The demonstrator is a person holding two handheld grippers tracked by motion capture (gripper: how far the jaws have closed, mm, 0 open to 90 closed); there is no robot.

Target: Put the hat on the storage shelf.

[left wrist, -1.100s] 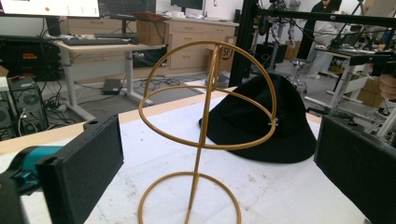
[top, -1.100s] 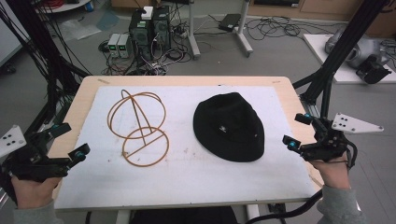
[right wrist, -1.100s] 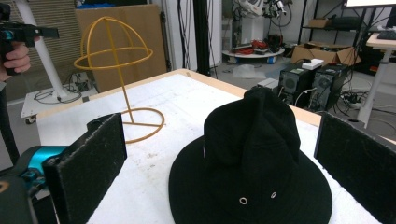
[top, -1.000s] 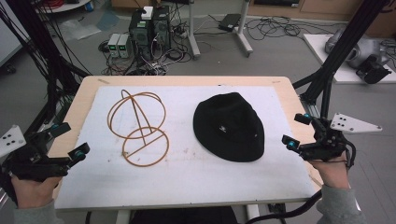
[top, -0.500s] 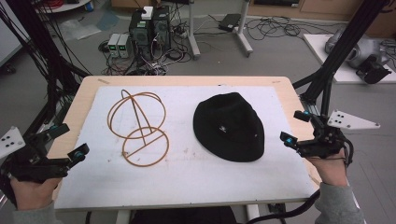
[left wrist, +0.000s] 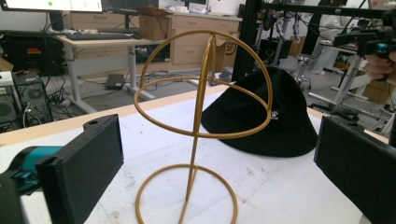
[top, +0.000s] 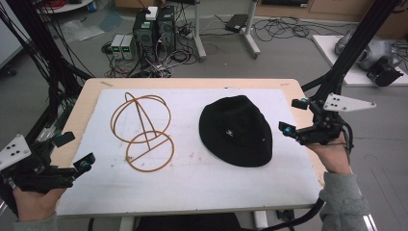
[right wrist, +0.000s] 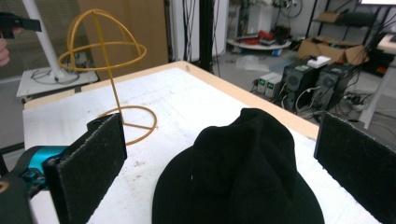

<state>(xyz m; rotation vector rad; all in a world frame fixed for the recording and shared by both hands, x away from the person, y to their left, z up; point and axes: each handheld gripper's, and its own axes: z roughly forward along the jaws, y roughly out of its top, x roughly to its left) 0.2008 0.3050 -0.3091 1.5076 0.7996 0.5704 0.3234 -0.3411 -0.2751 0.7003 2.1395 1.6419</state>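
At table's right edge right gripper edged inward toward hat.

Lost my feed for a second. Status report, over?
Left gripper and right gripper both open, holding nothing. Black hat flat on table, wire hat stand upright beside it, apart. Nothing between them.

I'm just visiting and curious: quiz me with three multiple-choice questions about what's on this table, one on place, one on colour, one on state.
1. Where does the hat lie relative to the wire stand in the high view?
A. to its right
B. to its left
C. hung on it

2. What colour is the hat?
A. red
B. black
C. white

3. How are the right gripper jaws?
A. shut on the hat
B. shut, empty
C. open

Answers: 1 A, it lies flat on the table beside the stand; 2 B, dark all over; 3 C, a wide gap shows.
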